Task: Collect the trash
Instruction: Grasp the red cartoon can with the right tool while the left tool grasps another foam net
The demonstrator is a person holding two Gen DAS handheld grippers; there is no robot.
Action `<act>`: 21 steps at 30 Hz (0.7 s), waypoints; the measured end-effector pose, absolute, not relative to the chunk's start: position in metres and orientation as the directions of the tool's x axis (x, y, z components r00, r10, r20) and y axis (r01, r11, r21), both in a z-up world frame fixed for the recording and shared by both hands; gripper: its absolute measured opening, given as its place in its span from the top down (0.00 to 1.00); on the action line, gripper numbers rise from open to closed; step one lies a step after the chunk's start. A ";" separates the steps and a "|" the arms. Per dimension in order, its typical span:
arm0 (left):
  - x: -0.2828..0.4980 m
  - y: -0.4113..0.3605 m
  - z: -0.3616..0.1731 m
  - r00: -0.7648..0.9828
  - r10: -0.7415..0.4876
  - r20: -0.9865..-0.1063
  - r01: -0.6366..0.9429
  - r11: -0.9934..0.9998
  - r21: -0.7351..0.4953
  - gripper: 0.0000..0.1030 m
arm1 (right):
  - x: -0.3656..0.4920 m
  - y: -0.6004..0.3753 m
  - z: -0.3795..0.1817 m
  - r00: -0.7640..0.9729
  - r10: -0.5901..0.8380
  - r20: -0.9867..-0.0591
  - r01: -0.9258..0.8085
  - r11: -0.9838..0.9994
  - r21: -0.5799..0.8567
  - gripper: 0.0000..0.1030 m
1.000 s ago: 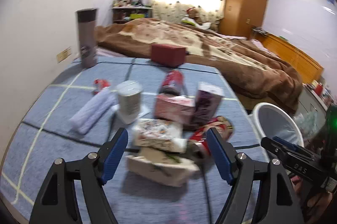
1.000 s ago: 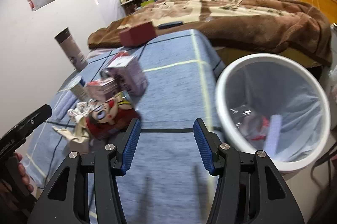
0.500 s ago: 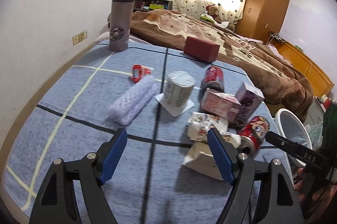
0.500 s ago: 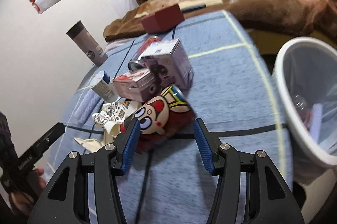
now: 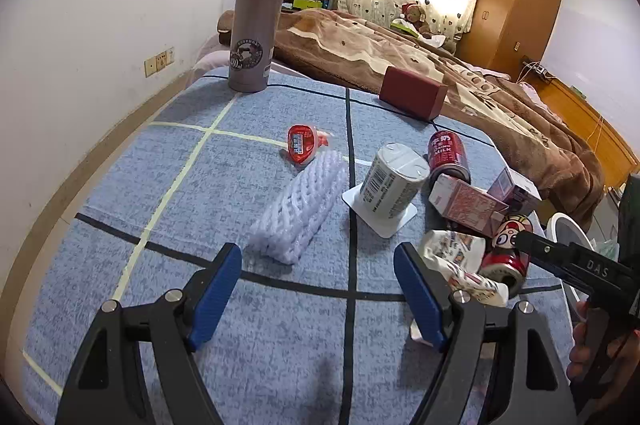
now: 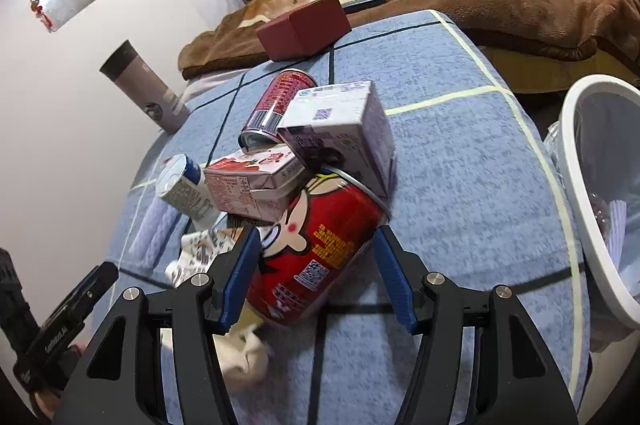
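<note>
Trash lies on a blue table cloth (image 5: 248,325). A red cartoon can (image 6: 320,249) lies on its side between the open jaws of my right gripper (image 6: 320,277); it also shows in the left wrist view (image 5: 506,253). Behind it lie a pink carton (image 6: 252,185), a purple carton (image 6: 340,133) and a red milk can (image 6: 276,105). My left gripper (image 5: 320,297) is open and empty, just short of a white foam net (image 5: 300,213). A crumpled wrapper (image 5: 456,257) lies by its right finger. A white bin (image 6: 600,205) stands at the right.
A grey thermos (image 5: 254,29) and a dark red box (image 5: 412,97) stand at the table's far side. A white cup (image 5: 392,181) on a lid and a small red jelly cup (image 5: 302,145) lie mid-table. A bed with a brown blanket (image 5: 400,53) is behind.
My right gripper has moved in on the red cartoon can, which now sits between its jaws. My left gripper has swung left, from the wrapper pile toward the foam net.
</note>
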State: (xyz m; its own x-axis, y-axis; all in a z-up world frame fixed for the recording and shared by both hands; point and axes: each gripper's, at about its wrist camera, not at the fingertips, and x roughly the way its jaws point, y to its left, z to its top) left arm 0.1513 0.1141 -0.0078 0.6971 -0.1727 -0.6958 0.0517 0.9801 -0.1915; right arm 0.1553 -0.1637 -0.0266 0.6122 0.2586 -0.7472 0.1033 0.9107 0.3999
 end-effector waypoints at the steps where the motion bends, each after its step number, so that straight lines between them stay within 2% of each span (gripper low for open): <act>1: 0.153 0.115 -0.009 0.695 -0.171 -0.698 0.047 0.980 -0.193 0.22 | 0.158 -0.162 -0.027 0.606 0.248 -0.756 0.107 0.916 0.387 0.41; 7: 0.163 0.118 -0.014 0.682 -0.161 -0.713 0.041 0.982 -0.182 0.22 | 0.159 -0.150 -0.024 0.613 0.190 -0.767 0.079 0.951 0.298 0.41; 12: 0.175 0.118 -0.020 0.662 -0.149 -0.734 0.049 0.987 -0.156 0.22 | 0.158 -0.140 -0.020 0.618 0.106 -0.779 0.027 0.987 0.156 0.41; 21: 0.188 0.117 -0.014 0.669 -0.141 -0.729 0.088 0.990 -0.112 0.22 | 0.150 -0.146 -0.019 0.594 0.140 -0.792 -0.006 0.985 0.170 0.41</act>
